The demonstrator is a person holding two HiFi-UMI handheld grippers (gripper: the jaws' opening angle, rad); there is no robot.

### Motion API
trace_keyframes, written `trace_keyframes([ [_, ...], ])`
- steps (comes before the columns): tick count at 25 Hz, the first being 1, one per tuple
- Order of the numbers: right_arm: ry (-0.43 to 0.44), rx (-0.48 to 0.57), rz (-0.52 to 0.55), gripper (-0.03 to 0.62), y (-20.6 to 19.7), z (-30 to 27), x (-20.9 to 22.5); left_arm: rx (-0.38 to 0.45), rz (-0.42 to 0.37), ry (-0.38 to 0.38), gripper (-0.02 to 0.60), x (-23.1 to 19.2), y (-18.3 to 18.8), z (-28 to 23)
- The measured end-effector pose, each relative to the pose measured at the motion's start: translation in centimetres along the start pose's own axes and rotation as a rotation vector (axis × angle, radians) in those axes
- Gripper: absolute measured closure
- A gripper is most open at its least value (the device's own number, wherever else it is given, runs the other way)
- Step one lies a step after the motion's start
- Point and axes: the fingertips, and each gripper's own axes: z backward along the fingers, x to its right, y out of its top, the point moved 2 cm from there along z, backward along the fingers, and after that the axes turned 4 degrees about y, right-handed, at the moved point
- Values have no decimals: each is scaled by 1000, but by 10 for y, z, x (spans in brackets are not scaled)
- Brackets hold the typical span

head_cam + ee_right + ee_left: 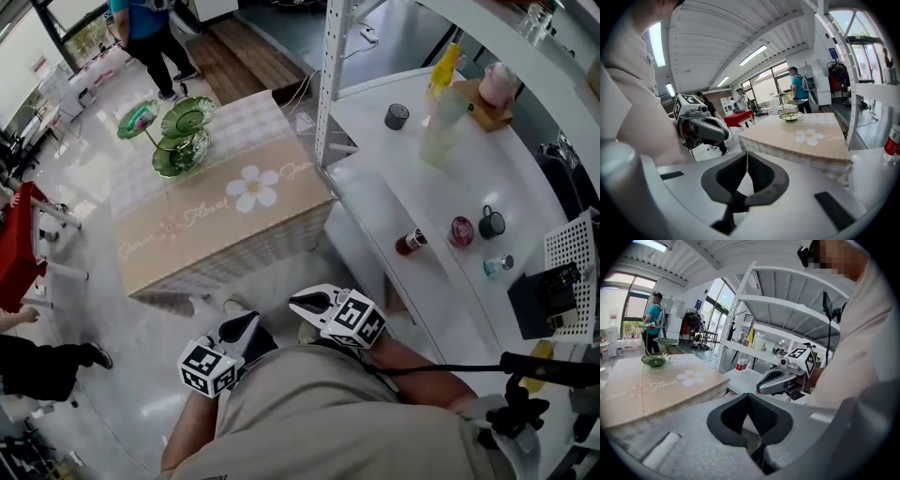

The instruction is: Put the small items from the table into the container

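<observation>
Both grippers empty, held close to the body.
The left gripper (242,328) and right gripper (309,305) sit side by side, fingers closed together on nothing. The small bottle (411,242), round pink item (460,231) and dark mug (491,223) lie on the white desk (469,178), well apart from both, toward the head view's right.

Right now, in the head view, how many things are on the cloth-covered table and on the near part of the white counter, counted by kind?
Green glass dishes: 3
Small bottle with red label: 1
Round pink-red item: 1
Dark cup: 1
Small clear item with blue part: 1
Total: 7
</observation>
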Motion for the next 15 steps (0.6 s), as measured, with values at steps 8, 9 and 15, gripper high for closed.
trace_keyframes([
  [8,32,-40,37,576,-4,-11,-9,12,45,31,574,-1,-12,5],
  [9,37,-41,40,576,-3,-12,-10,12,49,35,574,-2,-14,6],
  [15,60,-47,51,576,2,-20,-10,19,71,60,574,-13,-14,9],
])
